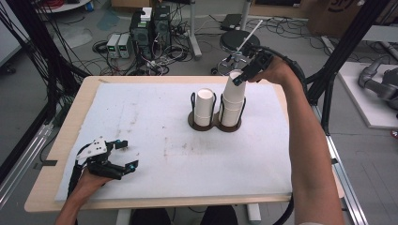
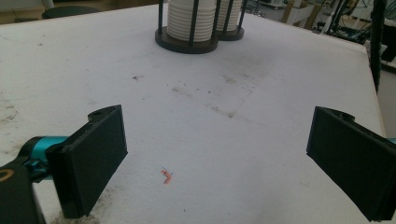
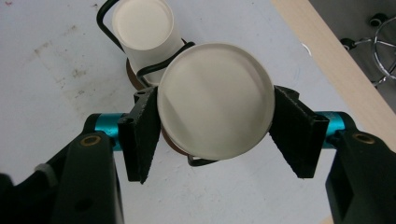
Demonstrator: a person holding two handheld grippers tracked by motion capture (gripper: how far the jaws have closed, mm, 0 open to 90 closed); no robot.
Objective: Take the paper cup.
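Right gripper lifts the top white paper cup off the right stack

The upside-down white paper cup [image 3: 215, 100] sits atop the right stack in the dark two-place wire cup holder [image 1: 215, 125], at the far middle of the white mat [image 1: 155, 140]. It is probably light, thin and easy to crush (so grip its sides gently). The right gripper [image 3: 215, 133] pinches it on both sides; its own view shows the cup's round bottom, while the high view shows the stack height. The left gripper [image 2: 217, 154], jaws spread, is empty near left.

No text, label, brand or number can be read anywhere — the cardboard box [image 1: 335, 14] at the high view's one o'clock edge bears dark printing, too cropped and blurred to make out.
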